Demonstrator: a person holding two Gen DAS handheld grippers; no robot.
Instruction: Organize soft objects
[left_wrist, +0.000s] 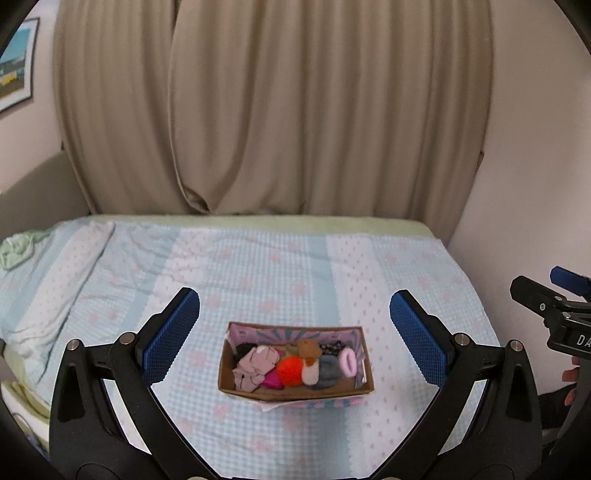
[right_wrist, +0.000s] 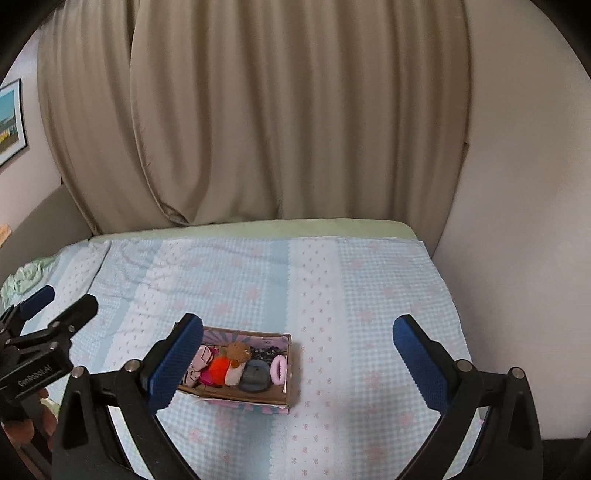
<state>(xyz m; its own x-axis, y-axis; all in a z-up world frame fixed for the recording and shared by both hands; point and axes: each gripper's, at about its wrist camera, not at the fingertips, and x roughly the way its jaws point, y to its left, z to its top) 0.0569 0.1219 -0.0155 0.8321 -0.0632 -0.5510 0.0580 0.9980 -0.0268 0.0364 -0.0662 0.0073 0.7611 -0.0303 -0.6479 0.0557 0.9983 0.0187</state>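
The small open cardboard box (left_wrist: 295, 391) sits on the bed with the light blue checked sheet (left_wrist: 258, 266), nearer the front edge than the beige curtain (left_wrist: 277, 110). Inside lie soft things packed close: a pale pink cloth (left_wrist: 255, 365), an orange pompom (left_wrist: 291, 371), a brown plush toy (left_wrist: 309, 349), a grey-blue roll (left_wrist: 328, 373) and a pink ring (left_wrist: 349, 362). Bare sheet surrounds the box on all 4 sides. The left tool (left_wrist: 295, 339) stands wide and holds nothing; the right tool (right_wrist: 297, 363) is also wide and empty.

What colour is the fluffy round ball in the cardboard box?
Bright orange-red. The fluffy pom-pom ball shows best in the left wrist view, in the middle of the box.
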